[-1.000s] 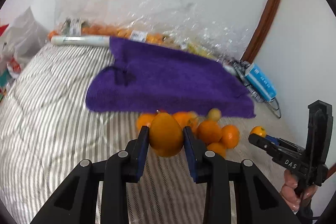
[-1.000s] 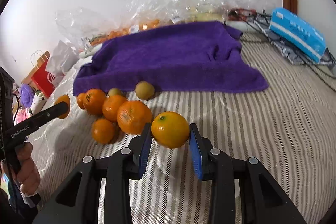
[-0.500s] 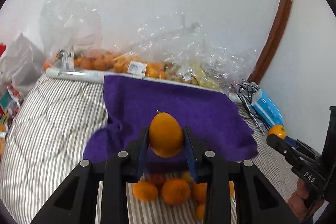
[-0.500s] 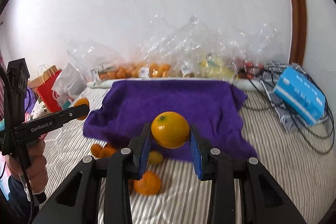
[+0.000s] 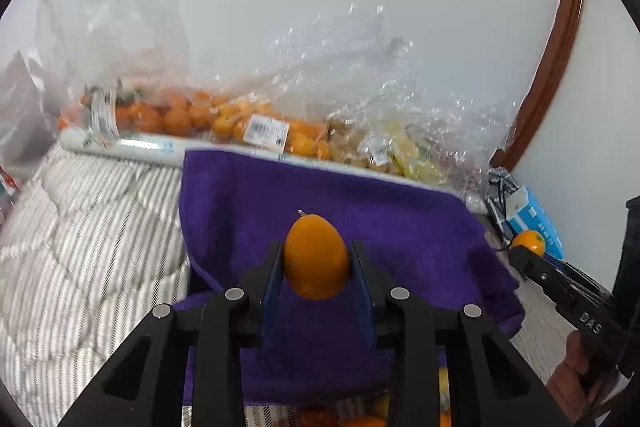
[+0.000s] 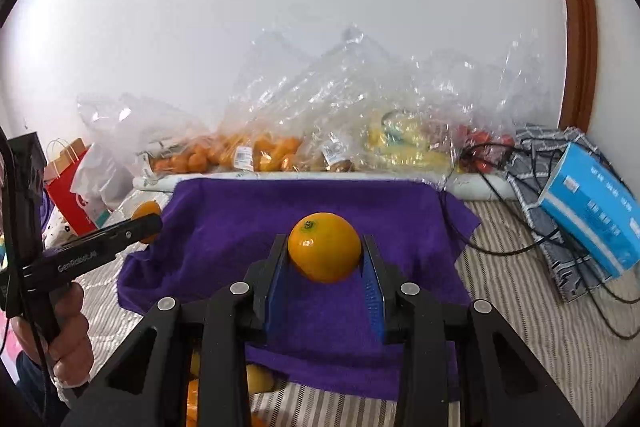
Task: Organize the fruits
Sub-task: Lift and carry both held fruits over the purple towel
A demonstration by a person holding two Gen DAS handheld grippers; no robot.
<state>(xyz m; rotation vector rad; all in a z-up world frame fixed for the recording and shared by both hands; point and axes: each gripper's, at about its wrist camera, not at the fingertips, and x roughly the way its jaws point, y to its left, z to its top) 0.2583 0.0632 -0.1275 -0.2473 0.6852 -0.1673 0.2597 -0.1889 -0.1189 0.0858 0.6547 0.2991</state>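
Both jaws clamped: our left gripper (image 5: 316, 263) squeezes an oval orange (image 5: 316, 257), right gripper (image 6: 325, 259) a round orange (image 6: 324, 247), above the purple towel (image 6: 320, 203).

The left gripper (image 6: 146, 223) reads "GenRobot.AI"; the right gripper (image 5: 528, 253) reads "DAS".

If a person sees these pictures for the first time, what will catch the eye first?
First, the two bright fruits: the left gripper is shut on an egg-shaped orange fruit, and the right gripper on a round orange, both held above the purple towel on the striped bed. Behind the towel, clear plastic bags of fruit lie along the white wall.
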